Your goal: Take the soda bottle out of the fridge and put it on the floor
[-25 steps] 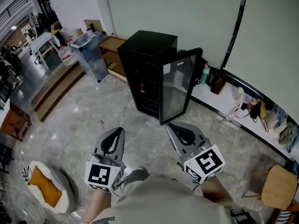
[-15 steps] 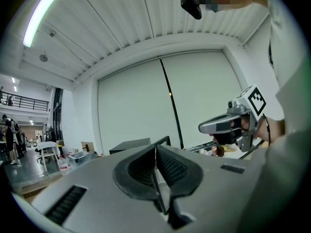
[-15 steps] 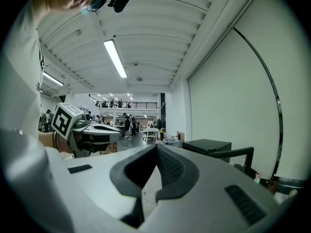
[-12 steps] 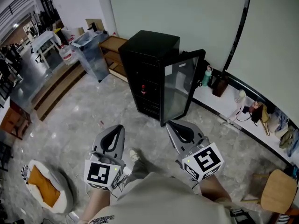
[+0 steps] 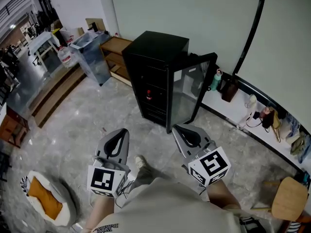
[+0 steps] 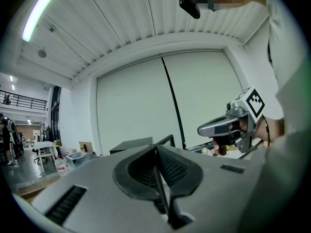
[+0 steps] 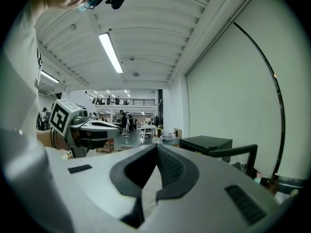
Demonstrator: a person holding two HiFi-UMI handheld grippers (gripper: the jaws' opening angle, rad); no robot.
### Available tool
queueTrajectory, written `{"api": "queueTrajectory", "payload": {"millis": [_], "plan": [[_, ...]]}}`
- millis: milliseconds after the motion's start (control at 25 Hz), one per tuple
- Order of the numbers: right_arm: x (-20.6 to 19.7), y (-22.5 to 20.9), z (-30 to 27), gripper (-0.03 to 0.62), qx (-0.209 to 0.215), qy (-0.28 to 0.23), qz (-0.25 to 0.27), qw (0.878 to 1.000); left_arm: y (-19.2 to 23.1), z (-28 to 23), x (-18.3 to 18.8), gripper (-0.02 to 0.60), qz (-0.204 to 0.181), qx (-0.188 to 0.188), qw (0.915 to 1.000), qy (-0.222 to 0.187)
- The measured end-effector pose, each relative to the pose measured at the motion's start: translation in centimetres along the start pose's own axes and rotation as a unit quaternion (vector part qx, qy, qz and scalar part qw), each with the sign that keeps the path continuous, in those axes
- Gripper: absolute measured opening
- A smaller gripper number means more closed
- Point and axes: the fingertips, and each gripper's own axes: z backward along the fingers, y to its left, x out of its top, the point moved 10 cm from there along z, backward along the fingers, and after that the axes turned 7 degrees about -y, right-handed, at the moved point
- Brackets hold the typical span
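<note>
Head view shows the scene drawing in over the last second. At the left, the round cushion (image 5: 41, 195) has slipped lower in the picture. In the middle, a shoe (image 5: 142, 165) has stepped forward onto the grey floor (image 5: 82, 125). The black fridge (image 5: 155, 76) now sits a little nearer, though both grippers are well short of it. I take this to mean the person is walking up to the fridge and the task is at its approach stage, with nothing yet picked up.

The fridge's glass door (image 5: 189, 89) already hangs open to the right, so no opening step seems needed. A small red spot on a shelf inside is probably the soda bottle (image 5: 149, 95), but it is too small to be sure. It stands inside the fridge, well apart from either gripper.

The left gripper (image 5: 119, 139) points toward the fridge. In its own view its dark pads meet along one thin line, pressed together on nothing. The right gripper (image 5: 187, 137) is likewise aimed at the open door, its jaws closed against each other and empty. One of them will have to spread before reaching the shelf.
</note>
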Motion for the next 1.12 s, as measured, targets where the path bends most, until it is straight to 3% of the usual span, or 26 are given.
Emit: {"api": "queueTrajectory", "payload": {"millis": [280,680,960,1120], "plan": [[0.1,-1.0,-7.2,-0.005,0.002,0.021,0.008,1.000,6.4,-3.5,-1.1,0.011,0.009,0.000,0.9999,0.008],[-0.7,-3.2,-21.7,-0.005,-0.015,0.066,0.004,0.998,19.3,-10.1,-3.4,0.011,0.007,-0.018,0.9995,0.026],[-3.2,-5.0,-32.0,-0.005,-0.034,0.095,-0.005,0.995,28.6,-15.0,-6.4,0.011,-0.003,-0.034,0.9981,0.050],[-4.2,-7.0,-35.8,-0.005,-0.056,0.112,0.001,0.992,31.3,-18.4,-8.8,0.011,0.003,-0.053,0.9969,0.058]]}}
